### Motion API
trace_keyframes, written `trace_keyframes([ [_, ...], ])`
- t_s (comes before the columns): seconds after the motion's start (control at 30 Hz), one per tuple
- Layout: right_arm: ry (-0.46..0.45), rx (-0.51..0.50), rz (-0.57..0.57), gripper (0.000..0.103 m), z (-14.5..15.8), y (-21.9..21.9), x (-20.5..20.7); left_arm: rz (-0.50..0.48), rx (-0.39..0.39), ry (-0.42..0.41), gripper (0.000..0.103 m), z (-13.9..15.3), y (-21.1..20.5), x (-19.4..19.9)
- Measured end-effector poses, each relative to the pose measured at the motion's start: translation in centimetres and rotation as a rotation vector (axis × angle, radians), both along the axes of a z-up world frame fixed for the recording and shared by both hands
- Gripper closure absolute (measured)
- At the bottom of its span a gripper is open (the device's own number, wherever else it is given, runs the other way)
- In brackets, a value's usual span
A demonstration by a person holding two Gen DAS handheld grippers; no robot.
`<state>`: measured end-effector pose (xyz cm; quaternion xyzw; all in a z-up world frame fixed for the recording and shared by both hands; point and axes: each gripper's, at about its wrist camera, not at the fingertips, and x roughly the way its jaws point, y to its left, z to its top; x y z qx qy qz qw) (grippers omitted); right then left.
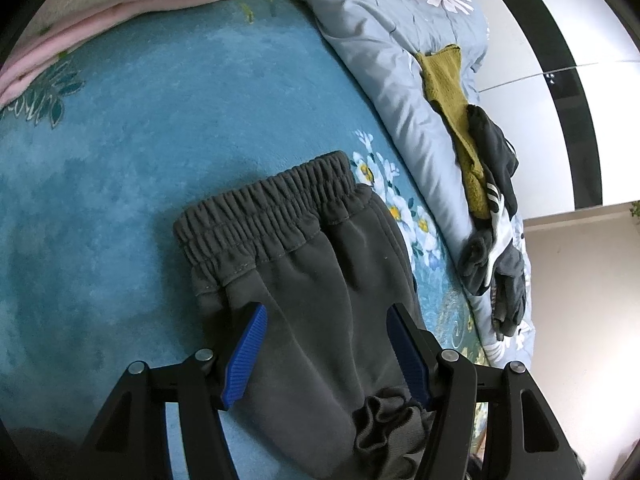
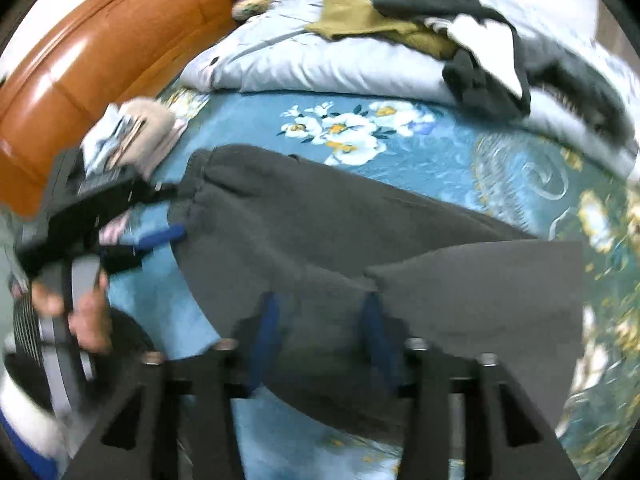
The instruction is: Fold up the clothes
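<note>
Between my left gripper's (image 1: 324, 354) ribbed blue pads (image 1: 246, 356) lie dark grey sweatpants (image 1: 320, 280). Under them spreads a teal blanket (image 1: 160, 120) printed with white-and-yellow flowers (image 1: 396, 200). Ahead to my right, a pale grey-blue quilt (image 1: 380, 60) carries white daisies with dark centres; on it sit a mustard knit (image 1: 452, 92) and a black garment with white stripes (image 1: 496, 184). Ahead to my left is pink and beige folded fabric (image 1: 100, 8). Left of my right gripper (image 2: 324, 340) shines an orange-brown headboard (image 2: 100, 60).

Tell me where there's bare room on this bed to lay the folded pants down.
Widest bare patch: blue blanket between the grey pants' waistband and the pink folded blankets. A narrower strip runs between the pants and the grey quilt. The quilt is crowded with the mustard garment and dark clothes.
</note>
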<state>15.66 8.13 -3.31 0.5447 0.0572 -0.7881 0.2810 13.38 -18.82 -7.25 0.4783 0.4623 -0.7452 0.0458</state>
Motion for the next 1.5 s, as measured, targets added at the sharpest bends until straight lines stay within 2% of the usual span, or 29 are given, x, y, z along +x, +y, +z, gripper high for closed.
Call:
trace_keyframes([
  [0.2, 0.053, 0.204, 0.115, 0.052, -3.2, -0.3, 3.1, -0.01, -0.006, -0.007, 0.037, -0.1, 0.1, -0.1],
  [0.27, 0.081, 0.243, 0.137, 0.052, -3.9, -1.1, 3.4, -0.01, -0.014, -0.006, 0.037, 0.1, 0.1, 0.0],
  [0.43, 0.149, 0.342, 0.201, 0.042, -5.3, -2.9, 4.4, 0.007, -0.007, -0.005, 0.037, 0.0, -0.1, 0.2],
  [0.53, 0.155, 0.355, 0.227, 0.042, -5.5, -2.8, 4.9, 0.013, -0.007, -0.002, 0.037, 0.0, -0.2, 0.3],
  [0.67, 0.118, 0.338, 0.221, 0.042, -5.6, -1.7, 5.6, 0.012, -0.008, 0.0, 0.037, 0.0, -0.2, 0.3],
  [0.8, 0.169, 0.408, 0.166, 0.042, -6.0, -0.7, 5.4, 0.008, -0.009, -0.001, 0.036, 0.0, 0.0, 0.2],
  [0.87, 0.137, 0.403, 0.137, 0.043, -6.2, -0.6, 4.9, 0.005, -0.015, 0.0, 0.036, 0.1, 0.0, 0.2],
  [0.93, 0.112, 0.407, 0.117, 0.053, -6.4, -0.9, 4.6, 0.009, -0.015, 0.003, 0.036, 0.2, -0.1, 0.3],
  [1.0, 0.134, 0.401, 0.131, 0.071, -5.9, -1.4, 4.5, 0.019, -0.014, 0.007, 0.036, 0.3, -0.2, 0.4],
  [1.03, 0.162, 0.384, 0.107, 0.074, -5.2, -1.1, 4.2, 0.029, -0.013, 0.011, 0.036, 0.3, -0.3, 0.5],
  [1.13, 0.144, 0.29, -0.02, 0.076, -3.4, 0.6, 2.0, 0.079, -0.051, 0.029, 0.036, 0.9, -0.8, 1.1],
  [1.17, 0.123, 0.276, -0.024, 0.076, -3.4, 0.6, 1.6, 0.105, -0.067, 0.03, 0.036, 1.1, -1.1, 1.4],
  [1.23, 0.087, 0.271, -0.003, 0.073, -3.8, 0.3, 1.4, 0.162, -0.103, 0.03, 0.036, 1.5, -1.6, 2.0],
  [1.33, 0.046, 0.28, 0.076, 0.06, -4.8, -0.8, 2.5, 0.233, -0.086, -0.032, 0.034, 0.5, -2.6, 2.6],
  [1.43, 0.044, 0.177, 0.036, 0.053, -3.7, 0.2, 2.9, 0.284, -0.053, -0.1, 0.031, -0.7, -3.5, 2.8],
  [1.5, 0.019, 0.06, -0.004, 0.036, -2.4, 1.2, 2.5, 0.277, -0.026, -0.137, 0.031, -1.6, -3.6, 2.5],
])
